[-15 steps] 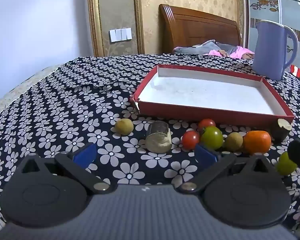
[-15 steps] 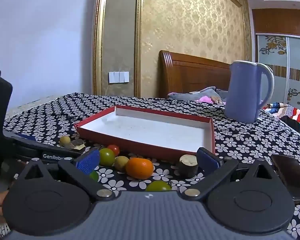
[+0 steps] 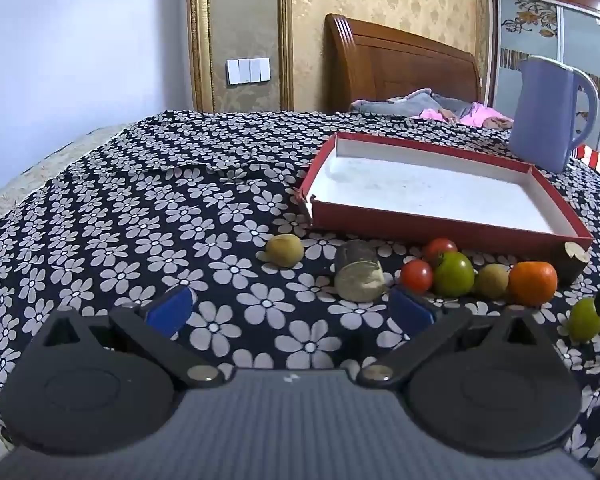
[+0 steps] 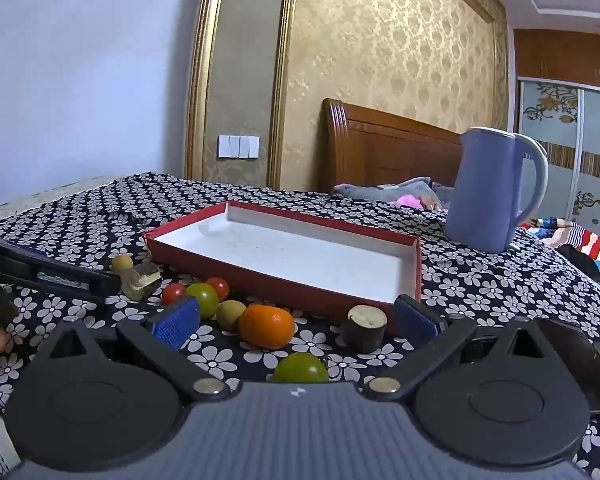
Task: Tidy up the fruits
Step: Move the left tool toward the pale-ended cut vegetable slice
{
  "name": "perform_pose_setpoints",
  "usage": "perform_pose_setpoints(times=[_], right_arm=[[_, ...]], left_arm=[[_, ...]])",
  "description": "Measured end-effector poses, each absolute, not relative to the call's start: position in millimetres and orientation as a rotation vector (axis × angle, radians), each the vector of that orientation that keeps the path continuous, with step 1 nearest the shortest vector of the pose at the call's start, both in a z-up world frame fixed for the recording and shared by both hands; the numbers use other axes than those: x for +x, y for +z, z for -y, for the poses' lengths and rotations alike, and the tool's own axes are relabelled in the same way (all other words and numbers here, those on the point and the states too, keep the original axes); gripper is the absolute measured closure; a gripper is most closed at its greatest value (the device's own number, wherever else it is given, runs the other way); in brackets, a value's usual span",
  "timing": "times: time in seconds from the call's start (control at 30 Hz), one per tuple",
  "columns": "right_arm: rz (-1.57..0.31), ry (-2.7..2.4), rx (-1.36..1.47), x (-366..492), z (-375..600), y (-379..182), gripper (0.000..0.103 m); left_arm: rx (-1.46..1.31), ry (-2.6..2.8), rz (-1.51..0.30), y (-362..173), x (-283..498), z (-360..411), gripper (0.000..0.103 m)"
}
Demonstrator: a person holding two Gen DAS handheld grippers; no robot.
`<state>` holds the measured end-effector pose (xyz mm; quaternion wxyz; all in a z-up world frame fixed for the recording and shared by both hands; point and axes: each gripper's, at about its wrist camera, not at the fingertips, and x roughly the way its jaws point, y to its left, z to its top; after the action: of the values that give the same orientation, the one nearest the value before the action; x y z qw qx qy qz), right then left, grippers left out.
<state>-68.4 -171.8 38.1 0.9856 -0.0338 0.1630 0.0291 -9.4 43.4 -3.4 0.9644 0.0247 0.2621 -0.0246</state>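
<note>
Both grippers (image 3: 290, 314) (image 4: 296, 322) nearer the fruit row (image 3: 454, 274) than before, fingers wide, empty; tray (image 3: 448, 226) unfilled, nothing grasped yet.

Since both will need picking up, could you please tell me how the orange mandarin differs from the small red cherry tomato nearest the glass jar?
The round orange mandarin is clearly bigger than the small red cherry tomato. The mandarin is matte orange; the tomato is glossy red. The mandarin lies at the row's right end, the tomato at its left. Both rest on the floral cloth, outside the red tray.

Your path to the red tray (image 3: 440, 226) crosses the fruit row; bare cloth (image 3: 140, 216) lies open left of the kiwi (image 3: 285, 250).
</note>
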Motion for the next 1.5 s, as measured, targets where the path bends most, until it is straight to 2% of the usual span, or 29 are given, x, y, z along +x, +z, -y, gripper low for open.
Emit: perform_pose_setpoints(times=[0.53,1.03,1.33,1.43,1.5], right_arm=[[-0.341,0.039,-0.072,-68.3,176.4,33.8,0.0],[-0.407,0.09,-0.041,-61.4,184.6,23.4,0.0],[-0.395,0.062,-0.037,-61.7,184.7,20.2,0.0],[-0.39,0.065,-0.022,-62.4,187.4,20.1,0.0],[-0.386,0.064,-0.019,-63.1,188.9,20.6,0.0]], left_arm=[[0.016,-0.096,-0.599,-5.3,0.7,-42.1,0.0],[0.038,-0.118,-0.561,-3.9,-8.1,-39.3,0.0],[0.01,-0.111,-0.589,2.1,11.9,-35.2,0.0],[0.029,-0.119,-0.6,1.8,18.9,-26.0,0.006],[0.041,-0.132,-0.618,-0.8,23.8,-19.8,0.015]])
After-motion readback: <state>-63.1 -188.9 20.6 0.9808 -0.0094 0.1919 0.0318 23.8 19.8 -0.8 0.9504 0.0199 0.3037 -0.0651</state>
